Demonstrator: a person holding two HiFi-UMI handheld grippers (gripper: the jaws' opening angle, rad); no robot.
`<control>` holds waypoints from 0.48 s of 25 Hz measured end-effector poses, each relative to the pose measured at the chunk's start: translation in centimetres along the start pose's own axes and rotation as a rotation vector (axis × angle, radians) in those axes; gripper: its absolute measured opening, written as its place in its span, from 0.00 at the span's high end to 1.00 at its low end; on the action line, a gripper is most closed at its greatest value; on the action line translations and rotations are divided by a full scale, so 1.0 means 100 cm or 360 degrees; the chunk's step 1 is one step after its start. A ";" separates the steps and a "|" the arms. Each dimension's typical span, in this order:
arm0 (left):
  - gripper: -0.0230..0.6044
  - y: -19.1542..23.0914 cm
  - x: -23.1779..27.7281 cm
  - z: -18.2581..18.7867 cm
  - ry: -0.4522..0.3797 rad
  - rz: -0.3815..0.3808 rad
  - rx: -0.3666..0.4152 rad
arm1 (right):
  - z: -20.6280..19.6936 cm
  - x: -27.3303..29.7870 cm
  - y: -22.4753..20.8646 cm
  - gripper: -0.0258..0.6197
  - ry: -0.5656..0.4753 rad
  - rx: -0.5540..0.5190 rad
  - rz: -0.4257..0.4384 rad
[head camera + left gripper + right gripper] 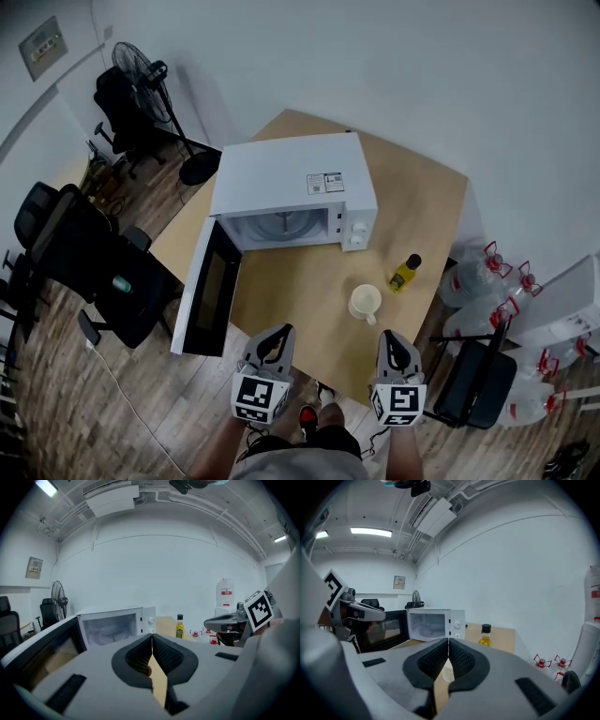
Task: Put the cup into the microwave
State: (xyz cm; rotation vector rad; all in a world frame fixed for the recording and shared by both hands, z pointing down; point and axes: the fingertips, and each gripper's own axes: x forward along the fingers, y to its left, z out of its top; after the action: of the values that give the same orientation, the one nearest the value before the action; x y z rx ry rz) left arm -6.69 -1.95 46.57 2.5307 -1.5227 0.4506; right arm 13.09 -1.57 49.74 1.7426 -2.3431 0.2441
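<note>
A cream cup (366,303) stands on the wooden table (281,300), right of the white microwave's (291,192) front. The microwave's door (208,286) hangs wide open to the left and its chamber (112,626) is empty. My left gripper (275,337) hovers over the table's near edge, shut with nothing in it, its pads meeting (152,637). My right gripper (391,339) sits just short of the cup, also shut and empty (448,641). In the right gripper view a sliver of the cup (448,672) shows behind the jaws.
A small yellow bottle (405,274) with a black cap stands right of the cup, near the table's right edge. Black office chairs (84,262) and a floor fan (150,84) are on the left. Water jugs (487,281) and a black chair (478,380) crowd the right.
</note>
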 end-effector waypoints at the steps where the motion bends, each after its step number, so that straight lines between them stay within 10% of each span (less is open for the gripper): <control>1: 0.92 0.001 0.007 -0.004 0.0019 -0.0003 -0.0007 | -0.005 0.006 -0.003 0.93 0.0021 0.0008 -0.0001; 12: 0.93 0.015 0.066 -0.056 0.0227 -0.0033 -0.0061 | -0.078 0.055 -0.015 0.91 0.0261 0.0093 0.0091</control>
State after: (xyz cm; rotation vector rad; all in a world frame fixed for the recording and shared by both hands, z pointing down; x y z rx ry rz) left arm -6.09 -6.54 53.98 2.4260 -1.4388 0.5802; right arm 13.52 -5.11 58.76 1.6159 -2.2909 0.4515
